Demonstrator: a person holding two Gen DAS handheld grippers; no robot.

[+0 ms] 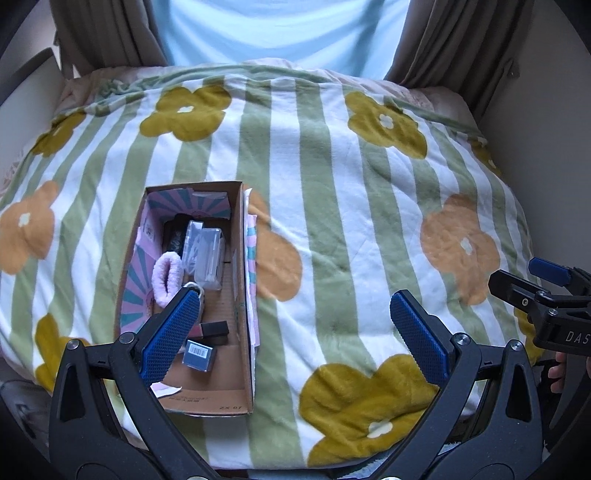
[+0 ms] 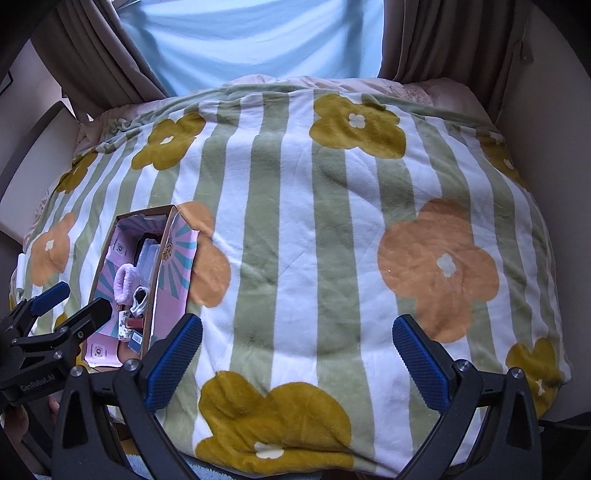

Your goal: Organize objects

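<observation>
An open cardboard box (image 1: 236,280) (image 2: 162,258) lies on the flowered striped blanket (image 1: 332,206) (image 2: 295,229), left of centre. Inside it I see a fluffy pink hair tie (image 1: 166,277) (image 2: 123,282), a clear plastic case (image 1: 207,254), a dark rectangular item (image 1: 214,330) and a small blue barcoded box (image 1: 199,354). My left gripper (image 1: 295,332) hovers open over the box's near end, its left finger above the contents. My right gripper (image 2: 299,362) stands open over bare blanket, right of the box. Neither holds anything.
A person in a light blue shirt (image 1: 280,33) (image 2: 251,40) sits at the far side of the blanket. Brown curtains (image 1: 454,40) hang on both sides. A hand (image 1: 557,373) grips the right tool at the edge. The blanket drops off at its near edge.
</observation>
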